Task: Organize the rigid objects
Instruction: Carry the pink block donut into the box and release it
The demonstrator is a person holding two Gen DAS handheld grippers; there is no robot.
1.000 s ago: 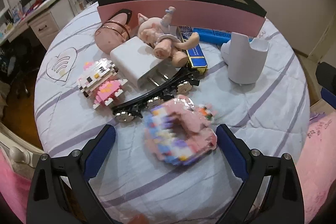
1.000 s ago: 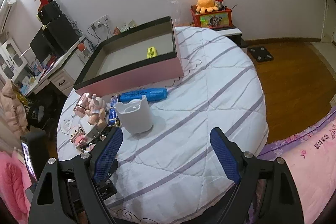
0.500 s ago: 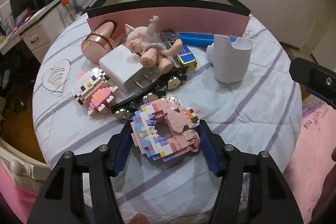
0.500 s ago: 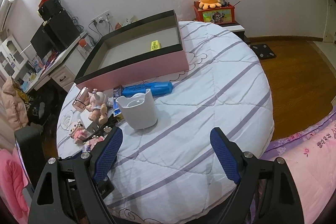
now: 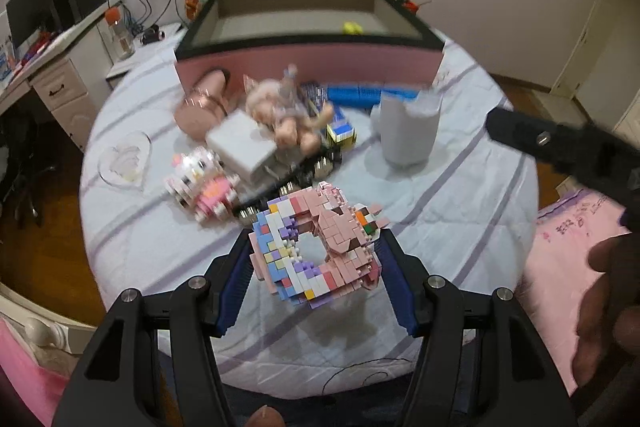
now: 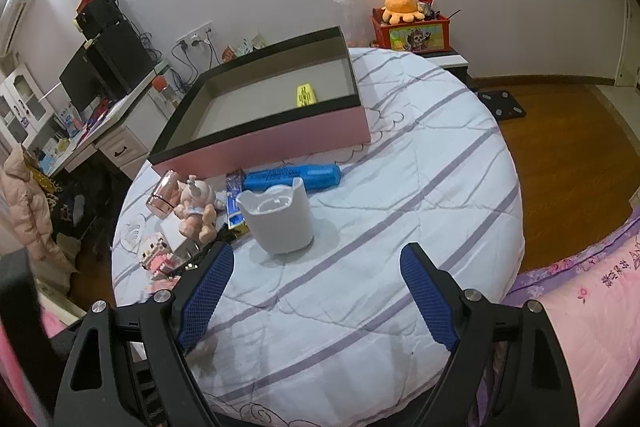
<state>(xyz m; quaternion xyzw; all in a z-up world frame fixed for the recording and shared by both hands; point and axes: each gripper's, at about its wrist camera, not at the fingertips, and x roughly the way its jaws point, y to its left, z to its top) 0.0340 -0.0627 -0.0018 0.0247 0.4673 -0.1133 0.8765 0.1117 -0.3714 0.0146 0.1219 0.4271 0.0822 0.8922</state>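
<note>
Left gripper [image 5: 316,267] clamps the pink-and-pastel ring-shaped brick model [image 5: 316,247], with the black-rimmed pink box [image 5: 304,61] straight ahead beyond the clutter; right gripper [image 6: 316,291] hangs open.

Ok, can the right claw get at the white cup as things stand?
Probably yes. The right claw is open and empty, and the white cup stands upright just ahead of it with bare quilt between. The toys crowd only the cup's far left side.

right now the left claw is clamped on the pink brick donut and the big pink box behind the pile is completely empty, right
Not quite. The left claw does grip the pink brick donut, but the pink box is not empty: a small yellow item lies on its floor, clearest in the right wrist view.
</note>
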